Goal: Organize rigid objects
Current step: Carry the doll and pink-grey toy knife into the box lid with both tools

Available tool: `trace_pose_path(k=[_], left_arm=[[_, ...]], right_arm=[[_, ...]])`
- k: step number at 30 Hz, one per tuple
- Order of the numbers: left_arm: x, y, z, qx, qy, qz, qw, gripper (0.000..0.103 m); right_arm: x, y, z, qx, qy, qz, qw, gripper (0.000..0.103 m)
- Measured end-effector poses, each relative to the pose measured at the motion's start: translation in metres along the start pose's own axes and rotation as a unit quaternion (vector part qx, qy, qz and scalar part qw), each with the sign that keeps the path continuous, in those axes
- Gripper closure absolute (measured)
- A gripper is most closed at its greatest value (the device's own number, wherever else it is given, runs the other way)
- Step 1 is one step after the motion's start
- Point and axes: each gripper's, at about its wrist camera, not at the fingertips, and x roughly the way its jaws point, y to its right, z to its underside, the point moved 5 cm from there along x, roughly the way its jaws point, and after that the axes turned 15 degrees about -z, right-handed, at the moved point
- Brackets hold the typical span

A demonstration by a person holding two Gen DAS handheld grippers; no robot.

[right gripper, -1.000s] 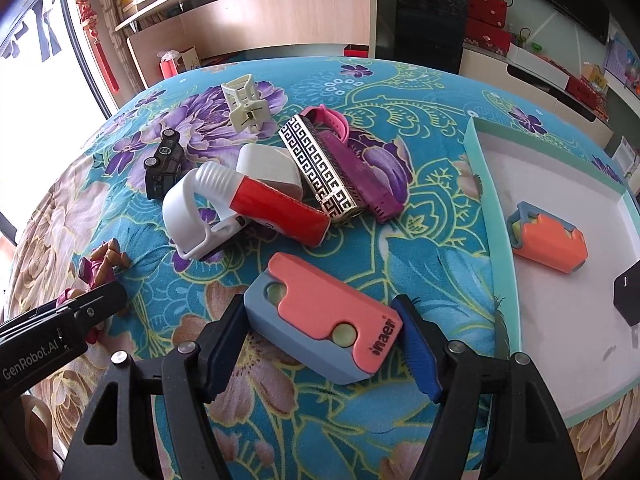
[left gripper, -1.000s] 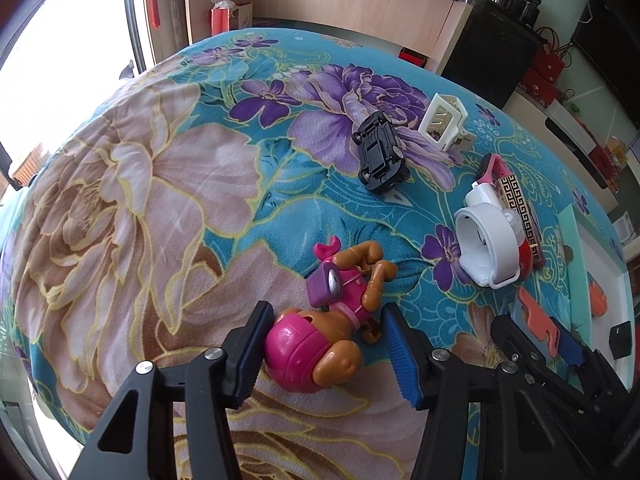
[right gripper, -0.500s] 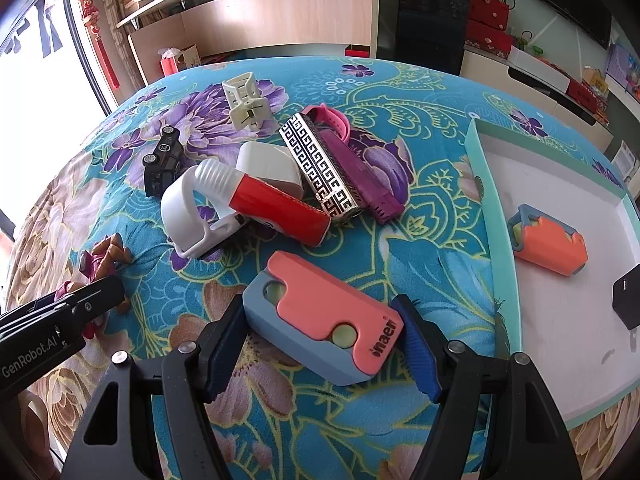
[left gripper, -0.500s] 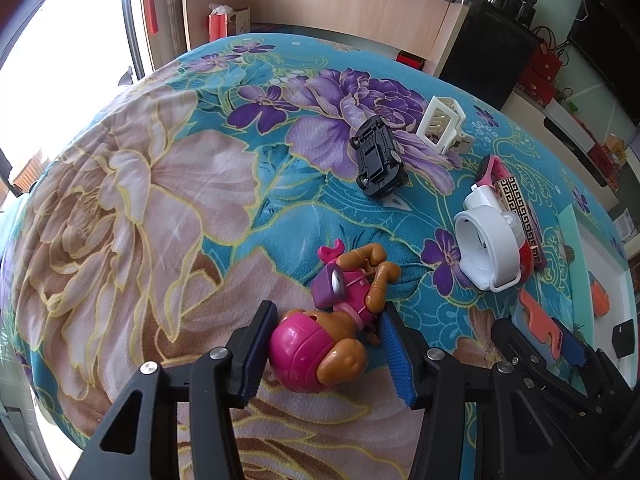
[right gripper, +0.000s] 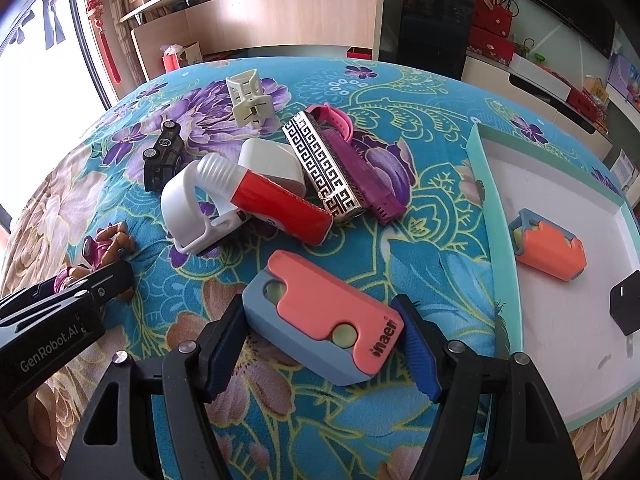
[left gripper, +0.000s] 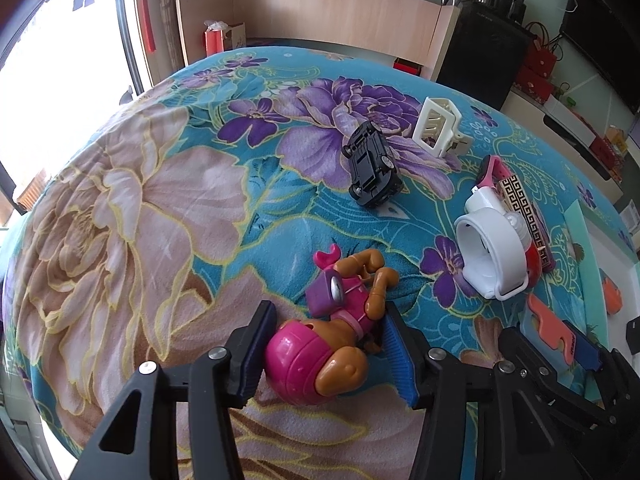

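Left wrist view: the left gripper [left gripper: 326, 354] has narrowed slightly around the pup toy [left gripper: 324, 344] since a second ago; both pads look to touch it, so a lift seems near. One car [left gripper: 372, 170] and one clip [left gripper: 438, 128] lie ahead.

Right wrist view: unchanged, the right gripper [right gripper: 322, 356] brackets one pink-and-blue block [right gripper: 324, 324], seemingly pinched. To its right, the tray [right gripper: 494, 248] holds two items.

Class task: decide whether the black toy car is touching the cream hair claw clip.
Apart. In the left wrist view a strip of purple-flowered cloth shows between the black toy car and the cream hair claw clip; the right wrist view agrees.
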Motion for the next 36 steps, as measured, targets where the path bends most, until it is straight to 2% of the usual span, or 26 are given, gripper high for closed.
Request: trace_pose_path(k=[7, 18, 22, 27, 32, 36], left_arm=[[-0.007, -0.004, -0.003, -0.008, 0.003, 0.011, 0.9999, 0.051], [-0.055, -0.001, -0.021, -0.008, 0.065, 0.030, 0.9974, 0.051], [-0.070, 0.025, -0.026, 0.020, 0.077, 0.047, 0.9957, 0.051], [-0.091, 0.073, -0.026, 0.077, 0.091, 0.065, 0.9907, 0.051], [-0.114, 0.126, -0.023, 0.142, 0.107, 0.084, 0.9805, 0.051], [-0.130, 0.168, -0.018, 0.188, 0.118, 0.100, 0.9699, 0.051]], right_arm=[[-0.011, 0.001, -0.004, 0.011, 0.016, -0.019, 1.000, 0.031], [-0.059, 0.011, -0.022, 0.019, 0.087, -0.010, 0.996, 0.031], [-0.076, 0.037, -0.025, 0.040, 0.099, 0.013, 0.994, 0.031], [-0.095, 0.091, -0.018, 0.094, 0.103, 0.052, 0.989, 0.031], [-0.111, 0.145, -0.001, 0.162, 0.104, 0.075, 0.978, 0.030], [-0.118, 0.174, 0.011, 0.199, 0.100, 0.083, 0.971, 0.030]])
